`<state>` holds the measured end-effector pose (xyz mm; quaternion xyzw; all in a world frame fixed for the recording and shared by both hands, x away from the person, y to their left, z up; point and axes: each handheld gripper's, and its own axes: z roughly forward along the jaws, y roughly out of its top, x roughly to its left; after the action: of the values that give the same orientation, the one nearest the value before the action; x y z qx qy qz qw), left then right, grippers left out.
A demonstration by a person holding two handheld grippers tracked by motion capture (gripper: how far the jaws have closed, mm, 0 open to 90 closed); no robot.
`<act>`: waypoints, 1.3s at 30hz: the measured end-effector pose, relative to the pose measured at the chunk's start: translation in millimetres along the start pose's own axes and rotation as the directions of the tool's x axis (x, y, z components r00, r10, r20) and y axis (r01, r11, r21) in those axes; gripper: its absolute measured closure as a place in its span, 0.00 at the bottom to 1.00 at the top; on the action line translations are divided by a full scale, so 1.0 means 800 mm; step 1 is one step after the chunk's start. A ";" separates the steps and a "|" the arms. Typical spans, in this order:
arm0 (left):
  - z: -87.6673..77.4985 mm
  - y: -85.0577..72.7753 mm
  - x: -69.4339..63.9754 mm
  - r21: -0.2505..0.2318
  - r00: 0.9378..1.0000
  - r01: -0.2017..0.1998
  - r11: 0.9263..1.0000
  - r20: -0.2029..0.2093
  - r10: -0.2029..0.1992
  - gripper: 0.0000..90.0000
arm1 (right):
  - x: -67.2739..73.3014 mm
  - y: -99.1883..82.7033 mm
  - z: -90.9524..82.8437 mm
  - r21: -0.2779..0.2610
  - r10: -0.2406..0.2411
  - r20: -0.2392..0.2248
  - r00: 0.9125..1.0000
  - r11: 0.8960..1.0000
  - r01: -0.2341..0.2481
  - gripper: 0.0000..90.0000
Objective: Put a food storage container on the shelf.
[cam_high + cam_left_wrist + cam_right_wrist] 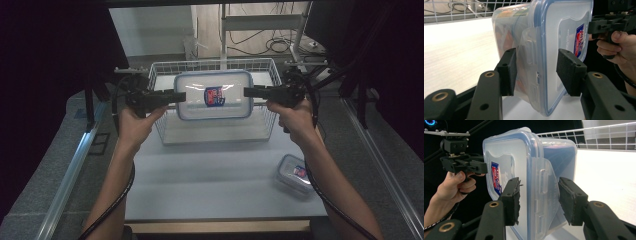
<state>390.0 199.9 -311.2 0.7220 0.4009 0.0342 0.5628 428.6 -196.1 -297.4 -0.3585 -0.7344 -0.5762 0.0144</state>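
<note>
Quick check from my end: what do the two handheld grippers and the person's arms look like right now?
Both the left gripper and right gripper are matte black, pistol-shaped, each with two blocky jaws ending in dark foam pads. Brass-coloured rivets mark the jaw links. A black cable trails from each along the forearm. The forearms are bare, no sleeves in view.

Clear container (213, 95), blue-rimmed lid, red-blue label
</note>
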 end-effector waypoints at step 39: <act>0.033 0.043 0.047 0.030 0.996 0.087 0.996 -0.029 -0.086 0.57 | -0.052 0.035 0.038 -0.010 0.093 0.034 0.995 0.996 -0.093 0.56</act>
<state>447.5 201.2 -306.9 0.7122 0.4400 0.0132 0.5467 486.9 -189.0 -302.5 -0.4022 -0.7148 -0.5715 0.0270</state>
